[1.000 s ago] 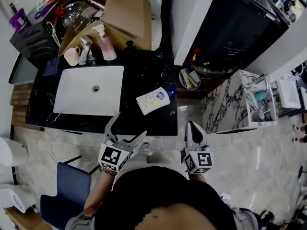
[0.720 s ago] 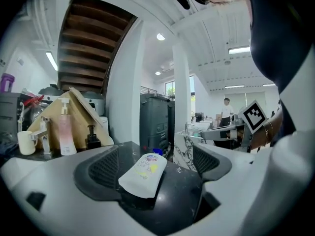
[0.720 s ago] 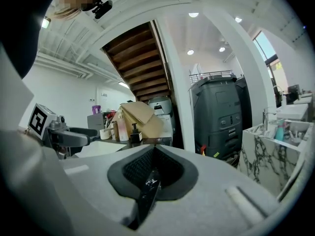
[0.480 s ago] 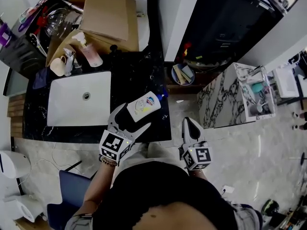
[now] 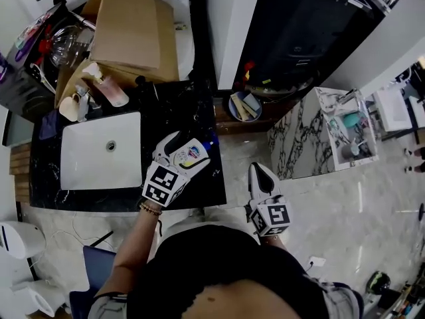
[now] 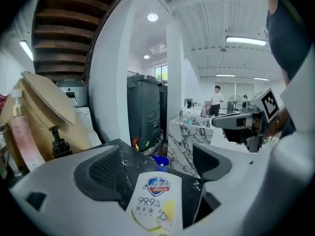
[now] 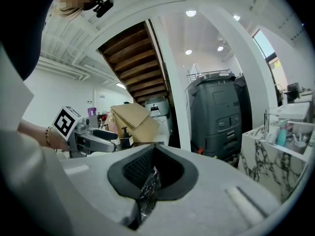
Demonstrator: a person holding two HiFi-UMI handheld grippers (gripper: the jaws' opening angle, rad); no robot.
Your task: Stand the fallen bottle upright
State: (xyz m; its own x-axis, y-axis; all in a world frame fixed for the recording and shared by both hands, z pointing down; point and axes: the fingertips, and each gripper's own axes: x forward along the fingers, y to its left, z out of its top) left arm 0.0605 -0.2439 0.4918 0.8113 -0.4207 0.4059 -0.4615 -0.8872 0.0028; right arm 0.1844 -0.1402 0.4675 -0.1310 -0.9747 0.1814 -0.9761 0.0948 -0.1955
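Since the job is just getting a tipped bottle back on its base, here's what I've got, view by view.

Head view: the bottle (image 5: 192, 153) is lying on its side on the black bench (image 5: 186, 111), close to the bench's right edge and just right of the white sink (image 5: 99, 158). Its blue cap (image 5: 211, 140) points away from me and to the right. My left gripper (image 5: 179, 159) is over it with a finger on either side of the body. The right gripper (image 5: 257, 171) hangs off past the bench edge, over the floor, well apart from everything.

Left gripper view: the fingers are spread wide and the white label side of the bottle sits right between the pads (image 6: 106, 173). I can see gaps on both sides, so I'd say nothing is clamped yet.

Right gripper view: the fingers are pressed together with nothing in them.

On handling, my guess is it's a plastic hand-soap bottle. That means fairly light, sloshy if it's part full, and walls that give a bit under squeeze. The glossy label looks slippery. I'd take it across the middle of the body, not at the cap end, and close firmly but not hard enough to dent it. It sits near the bench edge, so a slip while tilting it up could send it to the floor.
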